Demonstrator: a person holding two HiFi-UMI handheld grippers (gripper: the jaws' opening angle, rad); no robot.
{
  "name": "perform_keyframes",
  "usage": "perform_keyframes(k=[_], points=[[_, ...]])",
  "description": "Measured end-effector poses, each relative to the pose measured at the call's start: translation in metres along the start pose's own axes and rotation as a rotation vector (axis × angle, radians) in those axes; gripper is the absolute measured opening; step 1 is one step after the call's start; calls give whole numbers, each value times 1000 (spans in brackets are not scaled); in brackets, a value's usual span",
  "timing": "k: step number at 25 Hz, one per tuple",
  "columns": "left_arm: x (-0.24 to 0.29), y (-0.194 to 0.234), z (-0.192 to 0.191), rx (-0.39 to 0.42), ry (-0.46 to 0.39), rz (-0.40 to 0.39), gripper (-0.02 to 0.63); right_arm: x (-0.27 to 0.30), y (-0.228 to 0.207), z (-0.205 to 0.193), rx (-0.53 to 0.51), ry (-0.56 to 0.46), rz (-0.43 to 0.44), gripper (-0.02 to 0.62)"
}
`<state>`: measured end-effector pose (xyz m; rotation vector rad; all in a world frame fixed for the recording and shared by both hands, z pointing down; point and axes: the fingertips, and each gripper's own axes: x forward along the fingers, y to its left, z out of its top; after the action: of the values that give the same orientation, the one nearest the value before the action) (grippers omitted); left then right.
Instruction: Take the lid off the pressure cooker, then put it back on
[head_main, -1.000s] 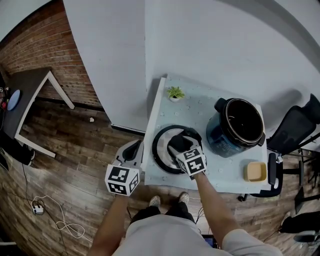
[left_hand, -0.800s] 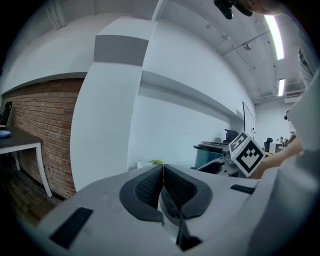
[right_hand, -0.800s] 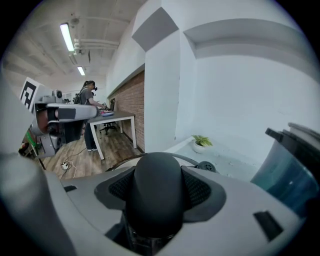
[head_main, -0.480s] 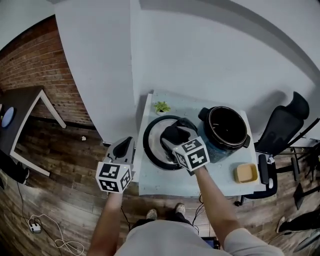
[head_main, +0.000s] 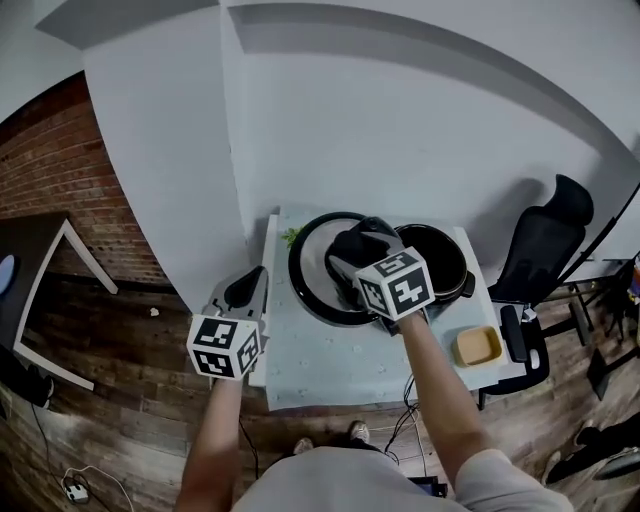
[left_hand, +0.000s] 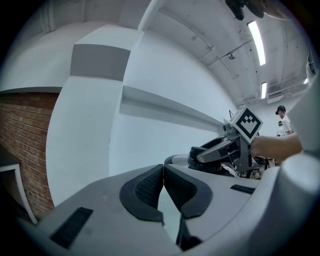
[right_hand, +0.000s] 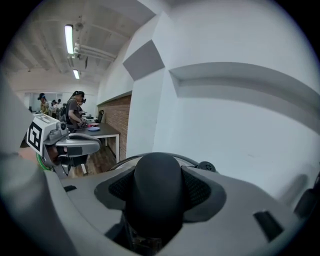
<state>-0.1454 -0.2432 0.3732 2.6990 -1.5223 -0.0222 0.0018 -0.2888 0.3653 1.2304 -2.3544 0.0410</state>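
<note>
The pressure cooker lid (head_main: 318, 262), round, black-rimmed with a silver face, hangs in the air above the table, partly over the open black cooker pot (head_main: 442, 262). My right gripper (head_main: 352, 254) is shut on the lid's black handle (right_hand: 156, 190), which fills the space between its pads in the right gripper view. The lid's rim (right_hand: 180, 159) shows just past the handle. My left gripper (head_main: 248, 290) hovers beside the table's left edge, its pads (left_hand: 150, 186) pressed together with nothing between them. In the left gripper view the right gripper (left_hand: 220, 150) and the lid appear ahead.
A small green plant (head_main: 291, 236) stands at the table's back left, partly hidden by the lid. A yellow square container (head_main: 476, 346) sits at the table's right front. A black office chair (head_main: 545, 242) is to the right. White walls rise behind the light table (head_main: 330, 358).
The right gripper has lifted the lid off the table and carried it up and right toward the pot. The head view has shifted; the left gripper stays beside the table's left edge.
</note>
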Motion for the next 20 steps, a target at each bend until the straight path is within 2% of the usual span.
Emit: perform_keyframes(k=[11,20], points=[[85,-73,-1,-10,3,-170,14,-53,-112,-32,84,50,-194,275],[139,-124,-7,-7,18,-275,14,-75,-177,-69,161,111,-275,275]])
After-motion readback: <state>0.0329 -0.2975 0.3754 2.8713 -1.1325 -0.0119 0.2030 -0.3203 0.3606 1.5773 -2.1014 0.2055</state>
